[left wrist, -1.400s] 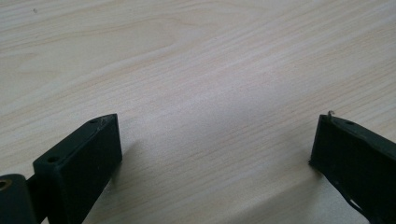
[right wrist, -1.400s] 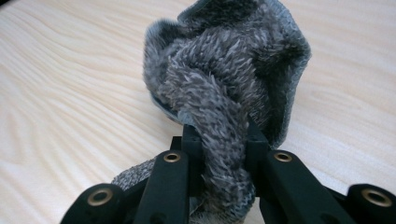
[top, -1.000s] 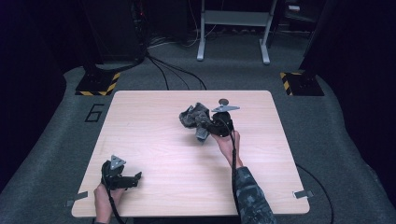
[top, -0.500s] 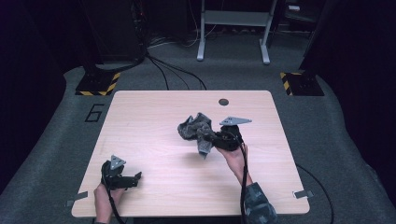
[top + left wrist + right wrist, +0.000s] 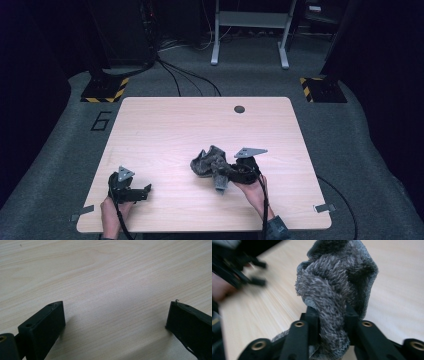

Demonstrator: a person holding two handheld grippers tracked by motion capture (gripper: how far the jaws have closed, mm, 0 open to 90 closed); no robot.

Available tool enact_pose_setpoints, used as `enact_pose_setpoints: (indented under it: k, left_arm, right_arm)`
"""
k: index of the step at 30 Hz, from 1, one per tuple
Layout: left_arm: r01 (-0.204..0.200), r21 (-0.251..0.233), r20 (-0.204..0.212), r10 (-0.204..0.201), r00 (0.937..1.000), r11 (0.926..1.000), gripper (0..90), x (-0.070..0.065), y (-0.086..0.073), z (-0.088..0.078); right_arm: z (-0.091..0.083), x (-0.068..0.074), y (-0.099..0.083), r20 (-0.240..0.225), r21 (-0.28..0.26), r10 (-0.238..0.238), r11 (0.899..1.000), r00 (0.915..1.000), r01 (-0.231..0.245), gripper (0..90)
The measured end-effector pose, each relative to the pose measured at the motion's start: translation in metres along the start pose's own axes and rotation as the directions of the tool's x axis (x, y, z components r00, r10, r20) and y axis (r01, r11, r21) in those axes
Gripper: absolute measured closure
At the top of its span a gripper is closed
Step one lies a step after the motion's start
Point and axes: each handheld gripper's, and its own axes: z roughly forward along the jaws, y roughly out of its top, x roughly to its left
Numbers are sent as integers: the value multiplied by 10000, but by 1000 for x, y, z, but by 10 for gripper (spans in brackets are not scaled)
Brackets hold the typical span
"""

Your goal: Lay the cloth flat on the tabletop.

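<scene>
Fuzzy grey cloth (image 5: 337,287), pale wood-grain table (image 5: 165,130), black fingers (image 5: 43,325), yellow-black striped floor plates (image 5: 106,90).

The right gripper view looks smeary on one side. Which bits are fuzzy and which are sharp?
In the right gripper view, the grey cloth between the jaws is sharp, while the left gripper and the hand at the upper left are smeared with blur. In the left gripper view, the wooden table grain is crisp, with soft shadows beside the jaws. In the high view, the table is brightly lit and the room around it dark.
</scene>
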Motion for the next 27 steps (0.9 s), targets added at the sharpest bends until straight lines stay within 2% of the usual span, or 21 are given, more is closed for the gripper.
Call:
enact_pose_setpoints:
  k: [1, 3, 7, 8, 9, 10, 11, 13, 15, 16, 17, 18, 20, 21, 22, 24, 25, 27]
  left_arm:
    - [20, 2, -4, -20, 10000, 10000, 18, 0, 0, 0]
    - [17, 43, 33, -17, 10000, 10000, 18, 1, 0, 0]
    - [49, -22, -35, -50, 10000, 10000, 18, 0, 0, 0]
    - [49, -22, -35, -50, 10000, 10000, 18, 0, 0, 0]
    - [166, -8, -135, -166, 9998, 9999, 18, 0, 0, 0]
    - [166, -8, -135, -166, 9998, 9999, 17, 0, 0, 0]
    - [167, 4, -166, -167, 9997, 9999, 15, 0, 0, 0]
    - [144, 155, -126, -142, 9998, 9998, 15, 1, 2, 1]
    - [231, 416, -269, -220, 9994, 9989, 21, 2, 6, 1]
    - [219, 320, -443, -205, 9988, 9992, 21, 1, 7, 1]
    - [483, -1, -135, -483, 9987, 9988, 22, 1, 11, -1]
    - [539, -227, -51, -540, 9985, 9983, 26, -1, 14, -2]
    - [484, -310, 245, -477, 9986, 9983, 35, -5, 21, -6]
    - [484, -310, 245, -477, 9986, 9983, 45, -5, 21, -6]
    - [363, -471, 659, -331, 9973, 9982, 55, -11, 30, -6]
    - [275, -576, 770, -230, 9968, 9980, 62, -15, 35, -6]
    - [22, -604, 1141, 47, 9935, 9982, 66, -23, 46, -5]
    - [-222, -712, 1487, 326, 9883, 9972, 73, -33, 58, -3]
  right_arm:
    - [8, -3, -8, 412, 434, -18, 9991, 9992, 0, 442]
    - [7, -6, -13, 515, 487, 9, 9988, 9987, -34, 296]
    - [-9, -7, -14, 633, 274, -65, 9996, 9980, 48, 201]
    - [-9, -7, -14, 633, 274, -65, 9996, 9980, 48, 201]
    - [-19, -8, -14, 643, 161, -98, 9998, 9979, 88, 188]
    - [-19, -8, -14, 643, 161, -98, 9998, 9979, 88, 188]
    - [-29, -9, -13, 738, 56, -175, 9998, 9971, 171, 178]
    - [-33, -10, -12, 752, -50, -94, 9999, 9971, 98, 178]
    - [-42, -14, -10, 917, -245, -23, 9997, 9958, 46, 181]
    - [-42, -14, -10, 917, -245, -23, 9997, 9958, 46, 181]
    - [-45, -19, -8, 1025, -289, 34, 9996, 9947, -4, 185]
    - [-46, -21, -7, 1051, -330, 61, 9995, 9944, -26, 193]
    - [-46, -26, -3, 1204, -357, 54, 9994, 9927, -11, 195]
    - [-46, -26, -3, 1204, -357, 54, 9994, 9927, -11, 195]
    - [-45, -30, 2, 1304, -351, 19, 9994, 9915, 27, 203]
    - [-41, -33, 8, 1367, -353, -24, 9994, 9906, 73, 213]
    - [-39, -35, 11, 1411, -308, -42, 9995, 9900, 86, 218]
    - [-33, -38, 18, 1457, -209, -71, 9997, 9893, 102, 232]
